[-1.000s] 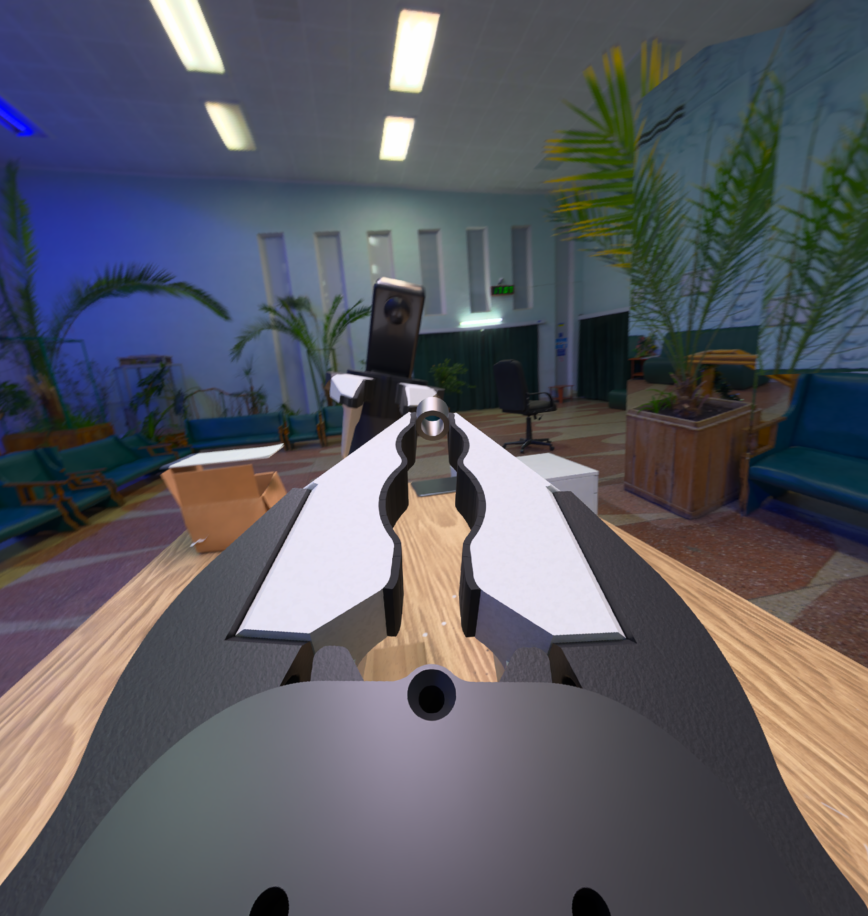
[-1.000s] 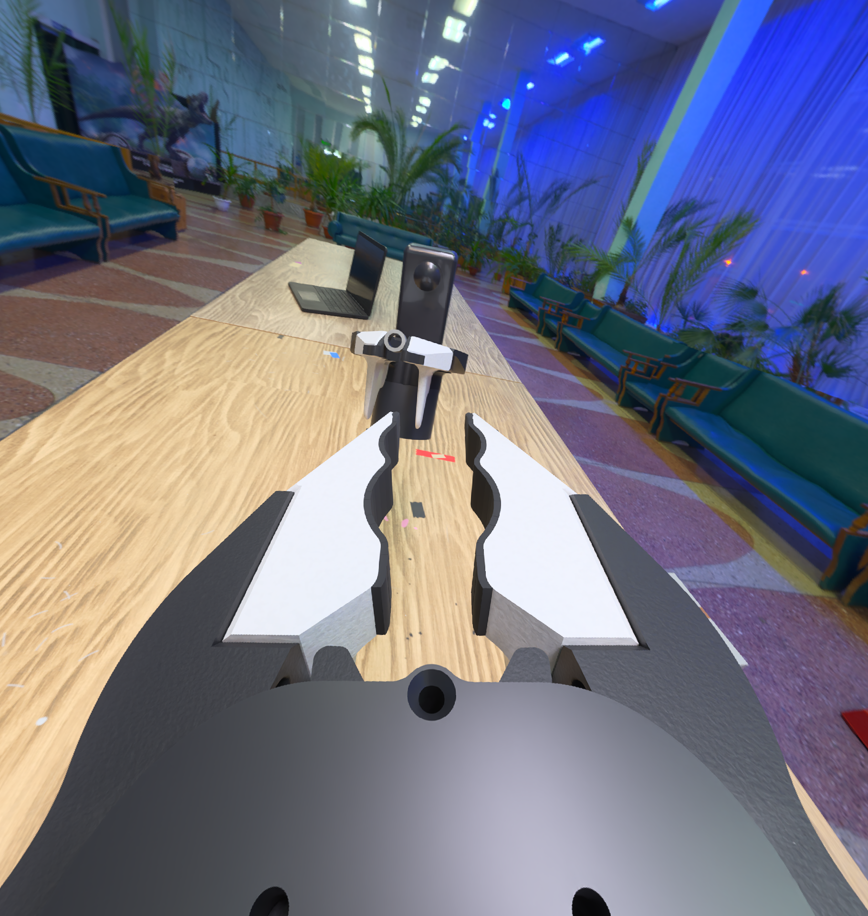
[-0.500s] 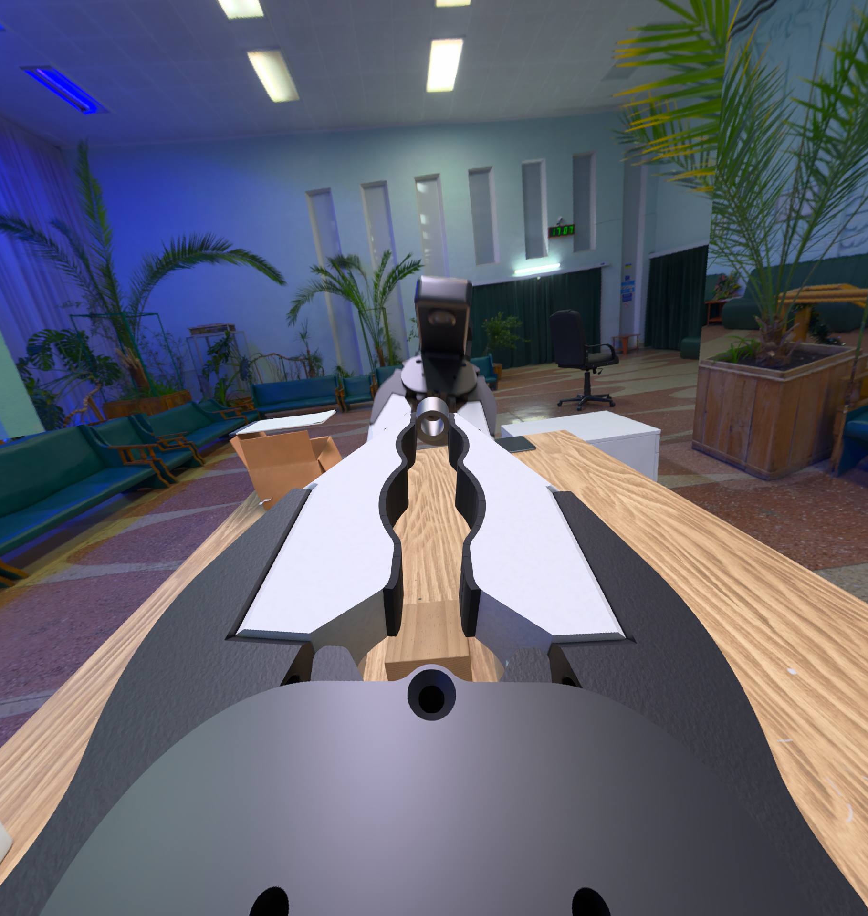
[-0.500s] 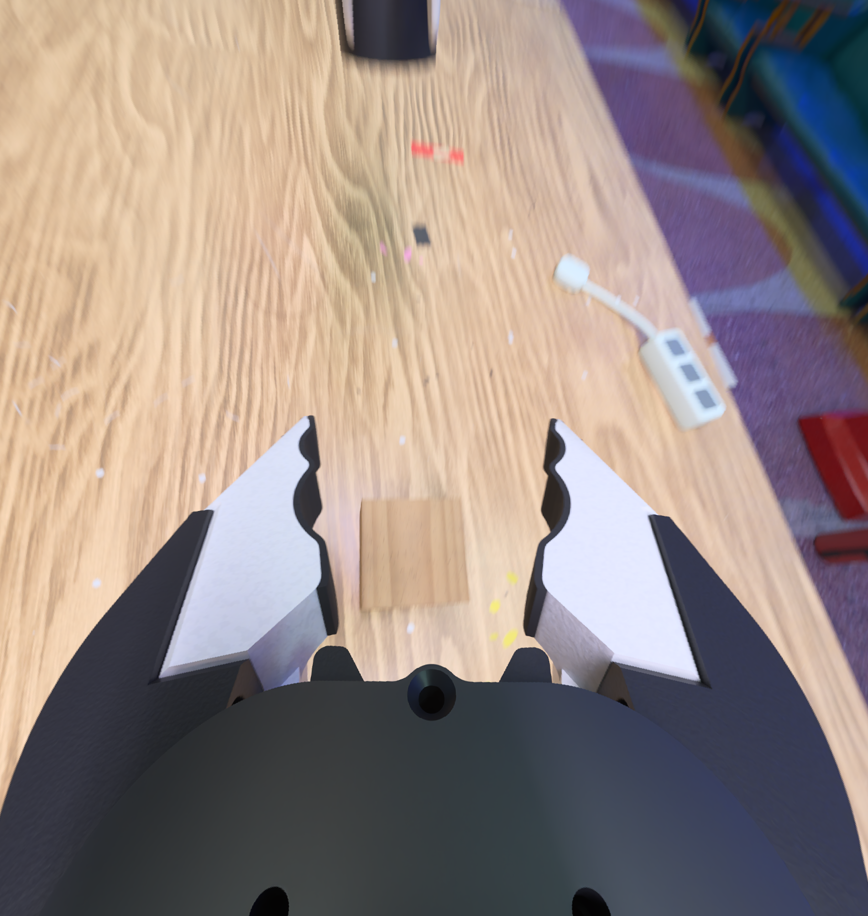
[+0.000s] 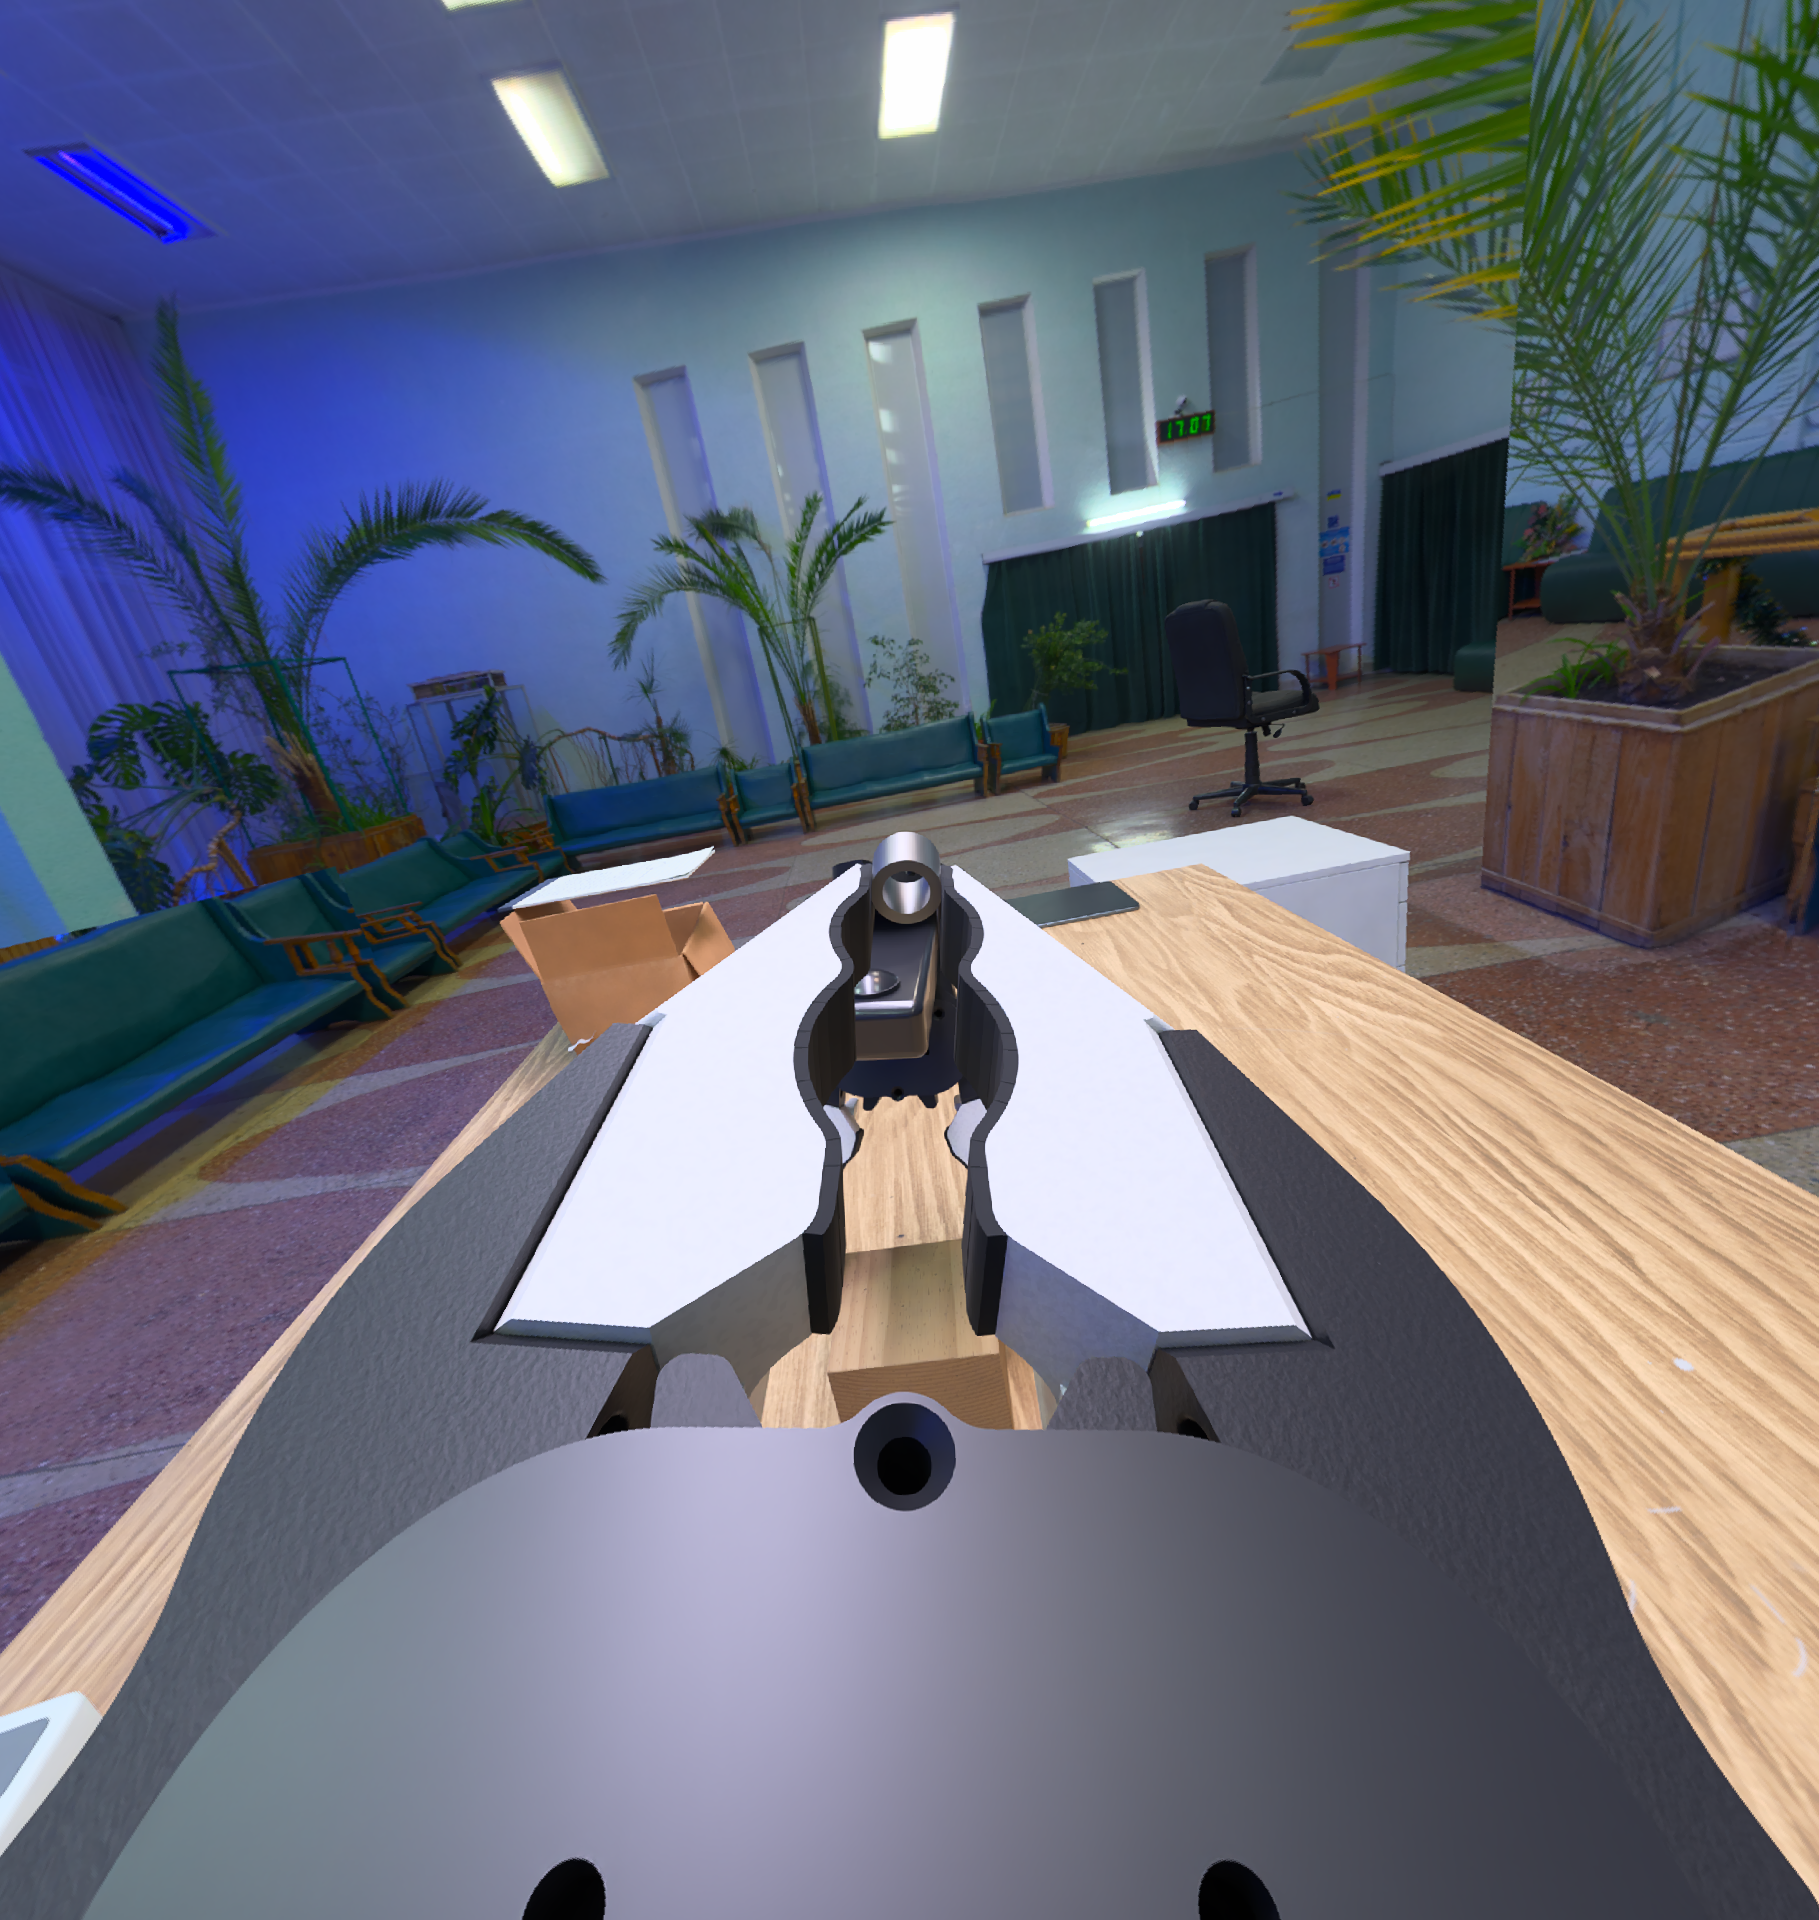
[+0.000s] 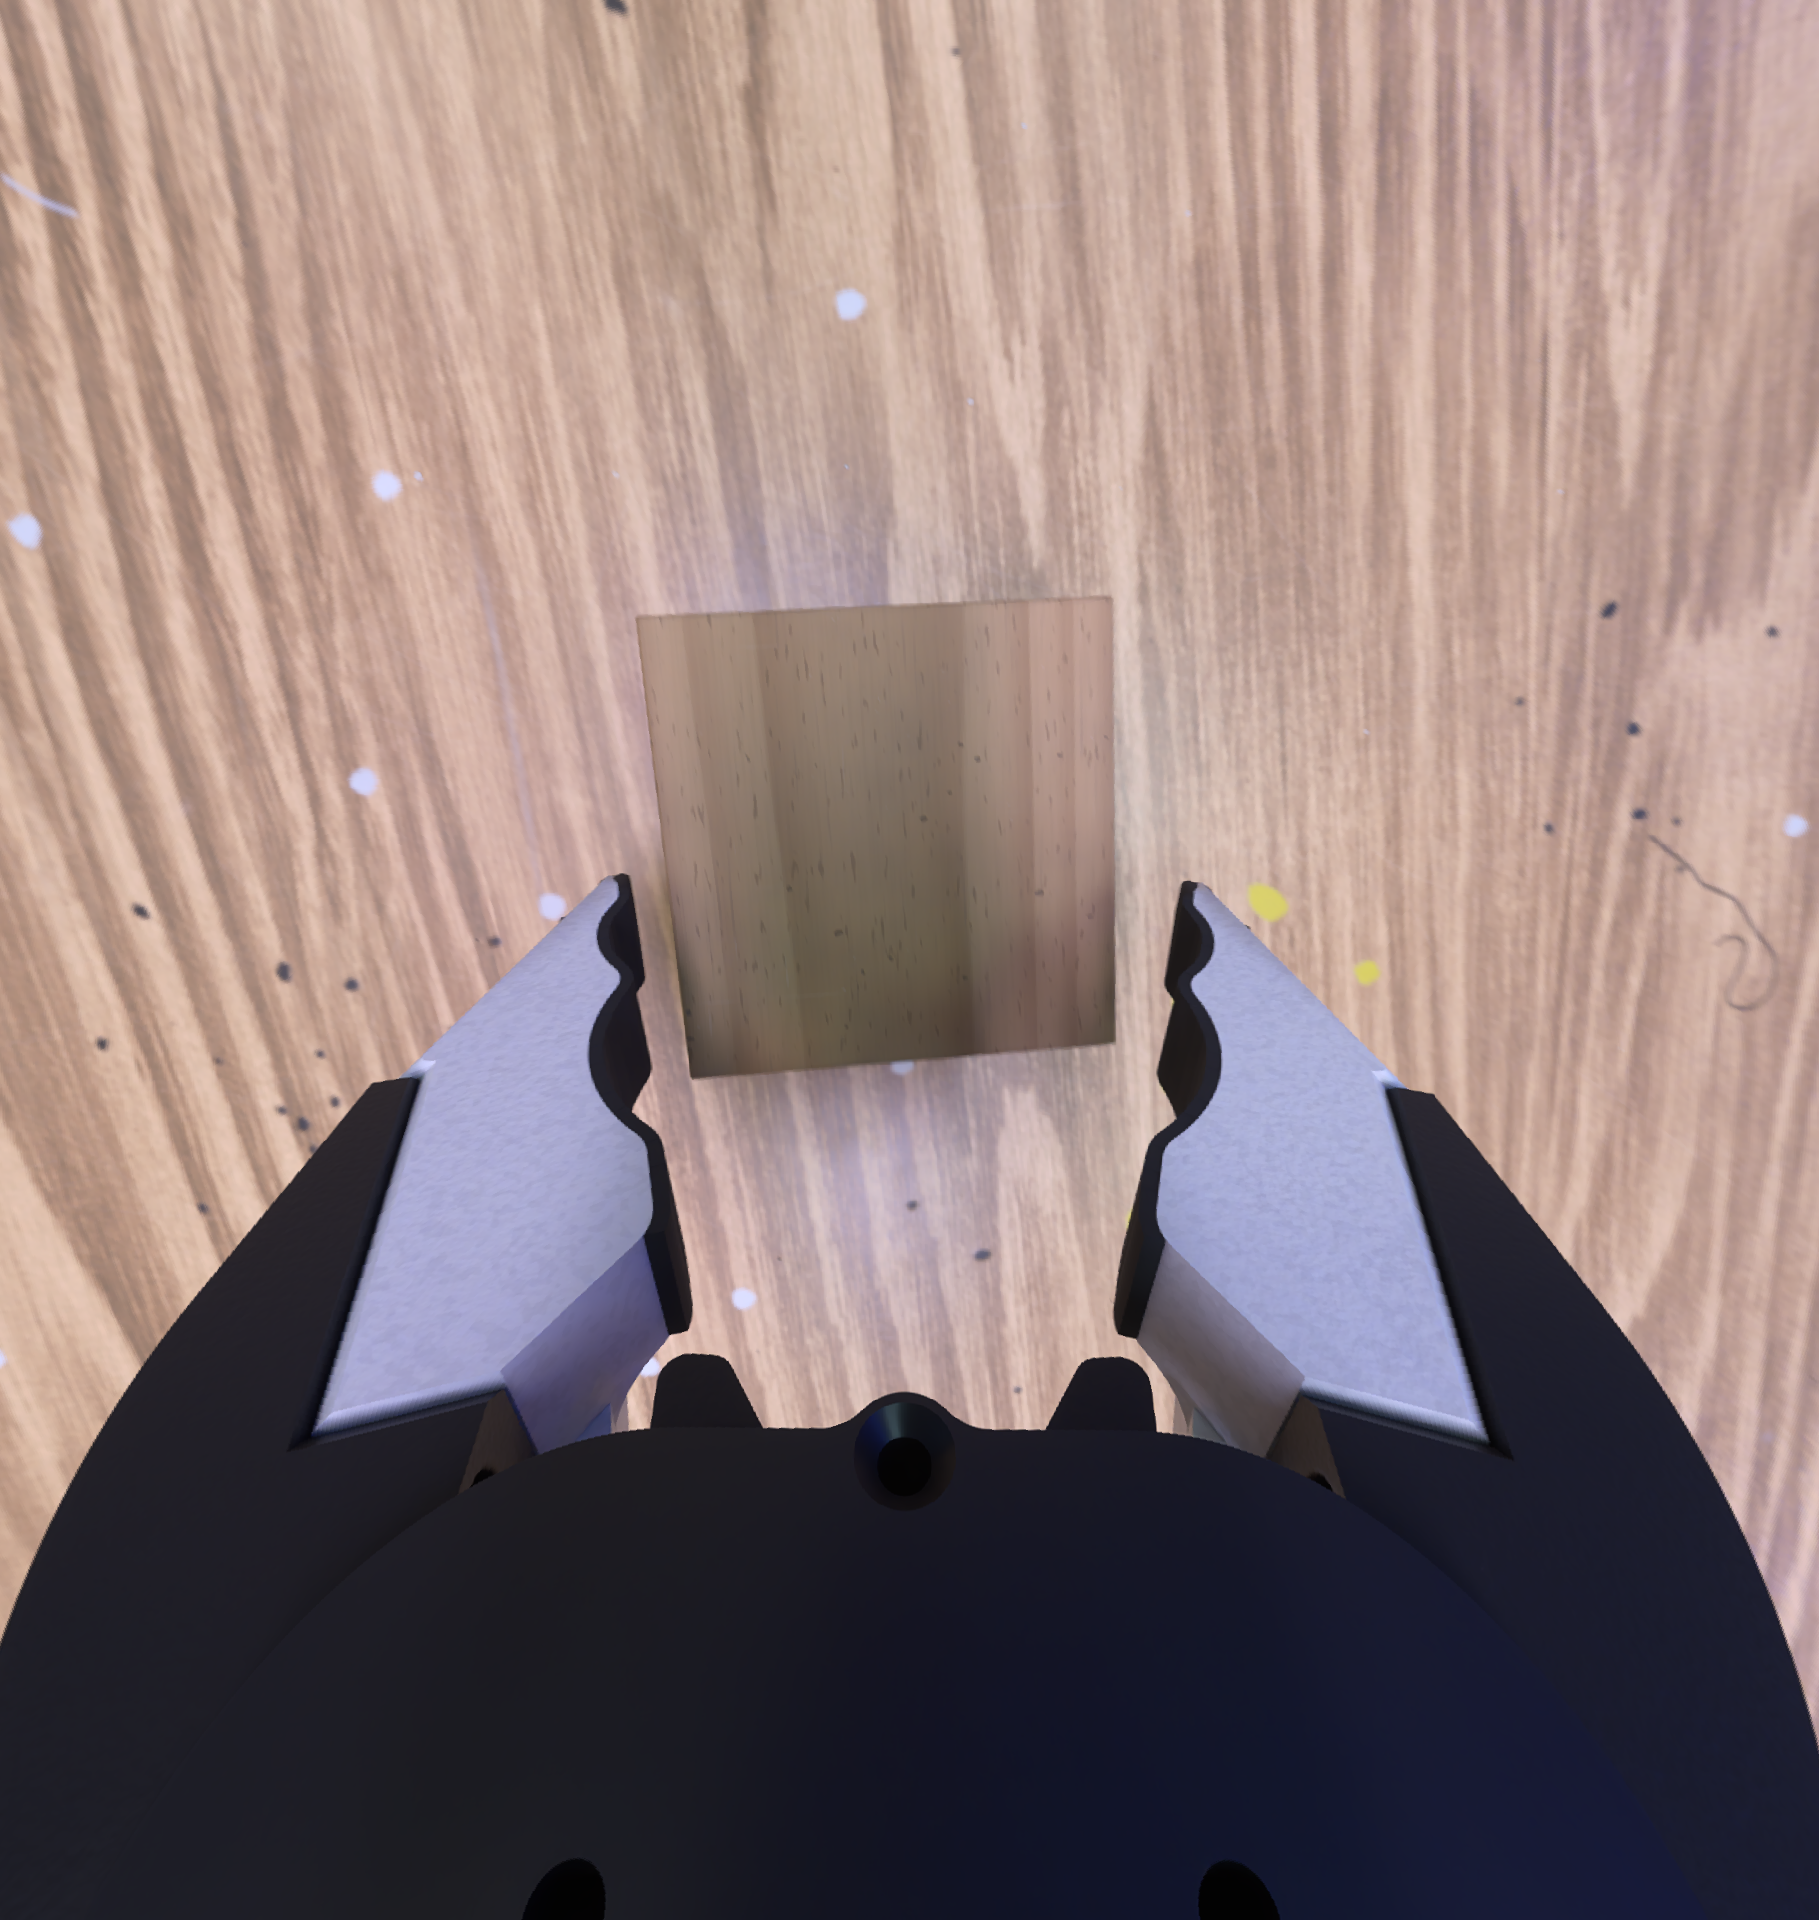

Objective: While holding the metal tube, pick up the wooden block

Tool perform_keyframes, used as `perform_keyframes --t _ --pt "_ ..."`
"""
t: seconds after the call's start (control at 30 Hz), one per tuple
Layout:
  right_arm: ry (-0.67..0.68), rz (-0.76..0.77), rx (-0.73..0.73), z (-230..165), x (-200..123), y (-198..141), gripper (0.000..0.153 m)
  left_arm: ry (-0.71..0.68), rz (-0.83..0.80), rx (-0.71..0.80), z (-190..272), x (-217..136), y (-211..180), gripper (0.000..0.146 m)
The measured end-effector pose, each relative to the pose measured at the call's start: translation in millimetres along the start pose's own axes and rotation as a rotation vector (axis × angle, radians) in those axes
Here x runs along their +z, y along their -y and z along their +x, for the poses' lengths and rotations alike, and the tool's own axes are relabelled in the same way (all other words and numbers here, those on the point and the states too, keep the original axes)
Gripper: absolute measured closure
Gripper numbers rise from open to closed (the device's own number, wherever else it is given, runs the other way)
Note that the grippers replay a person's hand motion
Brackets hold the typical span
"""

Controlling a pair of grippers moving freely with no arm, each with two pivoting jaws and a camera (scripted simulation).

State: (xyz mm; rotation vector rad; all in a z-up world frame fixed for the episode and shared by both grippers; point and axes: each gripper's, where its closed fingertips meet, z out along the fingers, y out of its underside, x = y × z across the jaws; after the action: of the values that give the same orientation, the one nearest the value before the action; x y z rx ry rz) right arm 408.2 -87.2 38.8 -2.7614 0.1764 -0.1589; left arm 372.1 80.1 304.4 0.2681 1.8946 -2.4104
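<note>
My left gripper [image 5: 906, 883] is shut on a short metal tube [image 5: 905, 896], held at the fingertips above the wooden table [image 5: 1404, 1143] with its open end facing the camera. The wooden block [image 5: 910, 1340] lies on the table below the left fingers. In the right wrist view I look straight down on the block [image 6: 884, 831]. My right gripper [image 6: 905, 885] is open, with one fingertip on each side of the block's near half and a small gap on both sides. The right gripper's dark body [image 5: 889, 1003] shows through the left fingers' gap.
A dark flat device [image 5: 1076, 902] lies at the table's far end, beside a white cabinet [image 5: 1289, 873]. An open cardboard box [image 5: 614, 956] stands on the floor to the left. A white power strip [image 5: 1, 1766] lies at the near left edge. Paint specks dot the table [image 6: 261, 416].
My right gripper has tipped from facing forward to pointing straight down, opened wide, and come lower around the block. My left gripper kept hold of the tube while its view shifted.
</note>
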Motion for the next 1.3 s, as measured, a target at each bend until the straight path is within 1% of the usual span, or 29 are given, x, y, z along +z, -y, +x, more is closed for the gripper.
perform_keyframes --t 0.07,0.13,0.2,0.27,0.33,0.37,0.47,0.57,0.77,0.87,1.03,1.13,1.23,1.3 --pt "0.02 -0.011 0.0 -1.8 4.5 1.0 0.055 0.001 -0.003 0.002 -0.1 -0.4 -0.3 0.135" --pt "-0.012 -0.108 -0.049 -1.6 10.0 -5.8 0.053 0.002 -0.009 0.005 -0.2 -0.6 -0.7 0.135" --pt "0.004 -0.155 -0.06 -3.1 17.1 -9.3 0.052 0.002 -0.011 0.008 0.2 -0.7 -0.4 0.135" --pt "0.033 -0.159 -0.055 -3.6 21.9 -7.7 0.051 0.001 -0.016 0.012 0.8 -0.5 -0.5 0.135" --pt "0.064 -0.16 -0.056 -4.8 23.6 -6.8 0.055 0.003 -0.024 0.018 1.5 -0.8 -0.2 0.135" --pt "0.073 -0.157 -0.061 -4.8 23.8 -6.5 0.058 0.003 -0.022 0.02 1.8 -1.3 0.6 0.135" --pt "0.093 -0.138 -0.061 -5.7 23.4 -5.1 0.058 0.007 -0.017 0.024 1.7 -3.2 1.9 0.135" --pt "0.106 -0.089 -0.026 -6.1 20.5 -0.5 0.058 0.02 -0.026 0.023 -0.6 -4.2 0.2 0.135" --pt "0.077 -0.012 -0.007 2.5 -2.5 13.0 0.058 0.028 -0.049 0.023 -2.0 -1.7 -4.0 0.135" --pt "0.049 -0.059 -0.025 5.5 -5.6 9.9 0.058 0.025 -0.058 0.023 -1.8 0.3 -6.0 0.135" --pt "0.096 -0.077 -0.016 -11.6 1.4 12.2 0.058 0.023 -0.089 0.025 -1.2 3.5 -11.2 0.135" --pt "0.112 -0.007 0.007 -19.0 -3.1 24.6 0.058 0.026 -0.126 0.021 -2.5 5.8 -18.9 0.135" --pt "0.129 0.086 0.051 -20.3 -11.5 34.0 0.058 0.045 -0.204 0.021 -6.5 9.8 -34.0 0.135" --pt "0.111 0.121 0.069 -16.2 -16.6 35.7 0.058 0.054 -0.248 0.021 -8.7 14.0 -43.6 0.135"
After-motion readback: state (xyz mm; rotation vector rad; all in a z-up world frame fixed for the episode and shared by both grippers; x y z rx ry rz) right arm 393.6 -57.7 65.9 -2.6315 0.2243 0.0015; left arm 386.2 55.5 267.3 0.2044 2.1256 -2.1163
